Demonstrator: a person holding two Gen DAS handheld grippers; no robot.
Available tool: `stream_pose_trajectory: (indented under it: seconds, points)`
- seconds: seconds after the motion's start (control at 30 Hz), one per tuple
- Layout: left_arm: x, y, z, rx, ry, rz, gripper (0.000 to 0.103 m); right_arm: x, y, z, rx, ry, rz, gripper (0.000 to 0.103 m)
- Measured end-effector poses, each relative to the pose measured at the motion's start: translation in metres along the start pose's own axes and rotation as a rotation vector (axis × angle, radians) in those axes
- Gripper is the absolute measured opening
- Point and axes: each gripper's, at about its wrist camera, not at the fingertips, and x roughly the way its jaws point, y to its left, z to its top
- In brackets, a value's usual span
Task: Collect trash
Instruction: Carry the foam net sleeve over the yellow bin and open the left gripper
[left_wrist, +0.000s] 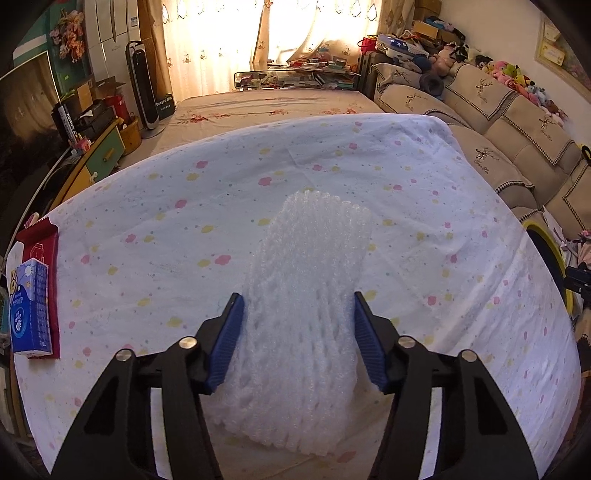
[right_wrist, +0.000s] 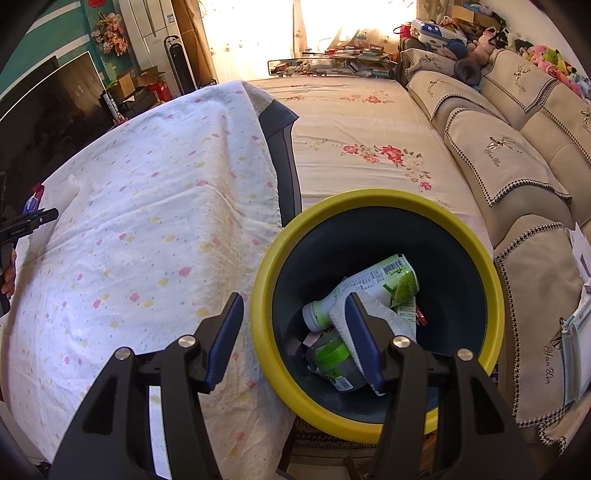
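Observation:
A white foam fruit net lies lengthwise on the spotted white cloth. My left gripper straddles its near half, and both blue pads touch its sides, which look slightly pinched in. In the right wrist view my right gripper hangs open over the near left rim of the yellow-rimmed dark bin, with nothing between its fingers. Inside the bin lie a green-labelled bottle, a white paper towel and a green-lidded container.
A blue tissue pack rests on a red packet at the cloth's left edge. The bin's rim shows off the cloth's right side. A beige sofa lines the right, a flowered mat lies beyond.

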Motion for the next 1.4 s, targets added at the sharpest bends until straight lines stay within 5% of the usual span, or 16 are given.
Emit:
stream_pose_trajectory:
  seconds: [0.1, 0.4, 0.8, 1.1, 1.33, 1.4]
  points:
    - [-0.005, -0.003, -0.004, -0.002, -0.002, -0.015, 0.036, -0.003, -0.001, -0.002, 0.003, -0.005, 0.001, 0.055]
    - [-0.043, -0.037, -0.019, 0.003, -0.045, -0.04, 0.03, -0.017, -0.008, -0.012, 0.019, -0.03, 0.005, 0.055]
    - [-0.093, -0.25, -0.015, 0.317, -0.053, -0.267, 0.03, -0.058, -0.047, -0.041, 0.082, -0.105, -0.04, 0.055]
    - [-0.046, -0.418, 0.0, 0.538, 0.027, -0.335, 0.031, -0.092, -0.096, -0.074, 0.14, -0.15, -0.106, 0.055]
    - [0.026, -0.474, 0.016, 0.558, 0.13, -0.304, 0.035, -0.103, -0.122, -0.091, 0.183, -0.164, -0.116, 0.059]
    - [0.039, -0.484, 0.017, 0.554, 0.147, -0.28, 0.054, -0.103, -0.127, -0.093, 0.192, -0.163, -0.116, 0.059]
